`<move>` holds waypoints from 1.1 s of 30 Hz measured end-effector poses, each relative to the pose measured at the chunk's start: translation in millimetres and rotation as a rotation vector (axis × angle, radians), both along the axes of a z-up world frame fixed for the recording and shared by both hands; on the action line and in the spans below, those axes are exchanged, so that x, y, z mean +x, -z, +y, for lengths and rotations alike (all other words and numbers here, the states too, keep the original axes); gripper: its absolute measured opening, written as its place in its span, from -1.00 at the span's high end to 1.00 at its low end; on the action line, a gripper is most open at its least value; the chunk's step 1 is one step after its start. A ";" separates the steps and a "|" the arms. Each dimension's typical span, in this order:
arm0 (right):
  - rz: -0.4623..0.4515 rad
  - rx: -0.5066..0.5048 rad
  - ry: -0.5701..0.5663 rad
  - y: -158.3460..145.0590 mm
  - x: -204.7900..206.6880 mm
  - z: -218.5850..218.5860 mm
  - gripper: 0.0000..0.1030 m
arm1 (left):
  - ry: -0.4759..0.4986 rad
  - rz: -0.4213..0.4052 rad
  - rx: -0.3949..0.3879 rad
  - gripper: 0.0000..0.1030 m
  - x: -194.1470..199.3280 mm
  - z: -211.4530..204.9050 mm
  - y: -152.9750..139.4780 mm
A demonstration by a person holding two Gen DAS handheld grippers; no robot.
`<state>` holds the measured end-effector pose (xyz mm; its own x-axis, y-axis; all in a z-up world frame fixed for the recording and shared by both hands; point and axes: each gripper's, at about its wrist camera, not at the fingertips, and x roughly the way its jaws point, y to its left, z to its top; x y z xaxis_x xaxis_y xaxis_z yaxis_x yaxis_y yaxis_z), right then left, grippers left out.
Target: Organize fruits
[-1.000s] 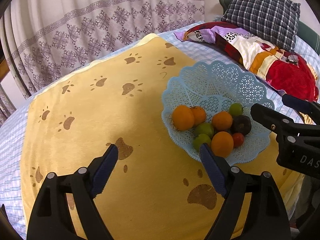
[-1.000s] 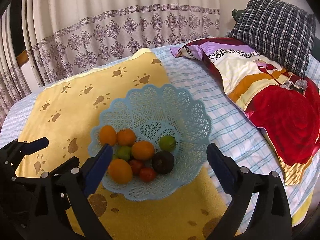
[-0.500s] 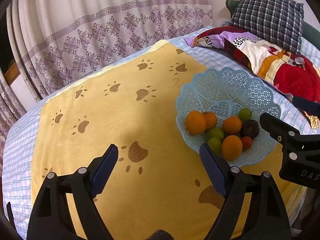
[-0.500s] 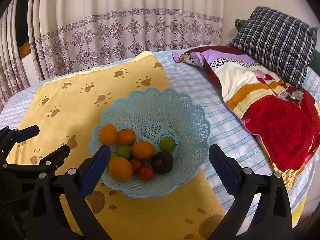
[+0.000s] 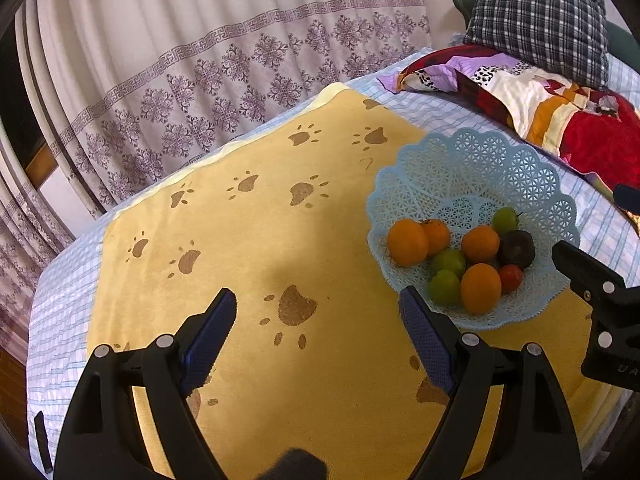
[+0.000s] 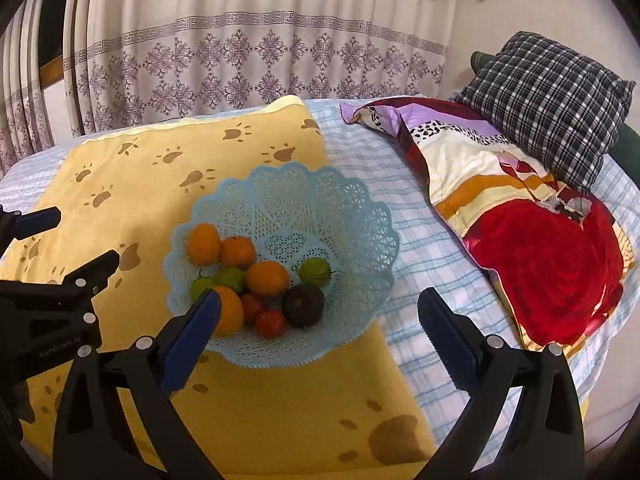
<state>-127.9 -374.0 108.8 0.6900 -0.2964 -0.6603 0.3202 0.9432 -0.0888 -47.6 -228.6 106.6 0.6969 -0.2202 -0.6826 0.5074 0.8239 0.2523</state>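
A light blue lattice basket (image 5: pixel 480 160) (image 6: pixel 320 192) stands on a yellow paw-print blanket (image 5: pixel 260 232) (image 6: pixel 140 168). It holds several fruits: oranges (image 5: pixel 407 241) (image 6: pixel 267 278), green fruits (image 5: pixel 444 287) (image 6: pixel 315 272), red tomatoes (image 5: pixel 510 278) (image 6: pixel 270 323) and one dark purple fruit (image 5: pixel 516 249) (image 6: pixel 303 305). My left gripper (image 5: pixel 318 316) is open and empty, above the blanket left of the basket. My right gripper (image 6: pixel 318 312) is open and empty, above the basket's near rim. Each gripper shows at the edge of the other's view.
A patchwork pillow with a red rose (image 6: pixel 540 248) (image 5: pixel 560 112) and a plaid cushion (image 6: pixel 548 100) (image 5: pixel 540 16) lie to the right on the blue checked sheet (image 6: pixel 432 248). A patterned curtain (image 5: pixel 220 60) hangs behind the bed.
Both grippers have pulled back and risen from the basket, so it looks smaller and farther. Both stay open and empty. The fruits have not moved.
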 end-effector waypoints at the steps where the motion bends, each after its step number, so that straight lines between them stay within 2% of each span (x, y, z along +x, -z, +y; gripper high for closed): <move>1: -0.002 0.006 -0.001 -0.3 -0.4 -0.4 -0.94 | 0.003 -0.004 0.003 -0.61 -1.1 -0.4 -0.7; 3: -0.004 0.007 -0.007 -0.5 -0.9 0.2 -0.94 | 0.010 -0.013 0.006 -0.62 -3.6 -1.8 -1.8; 4: 0.000 0.002 -0.010 0.3 -0.9 1.3 -0.94 | 0.009 -0.015 0.010 -0.76 -3.8 -2.4 -1.6; 5: 0.005 -0.002 -0.013 1.2 -0.4 2.4 -0.94 | 0.005 -0.022 0.015 -0.79 -4.4 -2.8 -1.2; 21: 0.069 -0.072 -0.006 19.8 6.5 4.2 -0.94 | -0.021 -0.034 0.110 -0.80 2.8 -11.9 17.3; 33: 0.084 -0.069 0.002 24.5 8.1 1.4 -0.94 | -0.007 -0.026 0.118 -0.80 5.6 -18.3 22.4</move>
<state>-119.8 -372.6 84.2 0.6327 -0.3440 -0.6938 0.3104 0.9335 -0.1798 -42.0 -246.9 84.2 0.7158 -0.1341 -0.6853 0.4936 0.7914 0.3607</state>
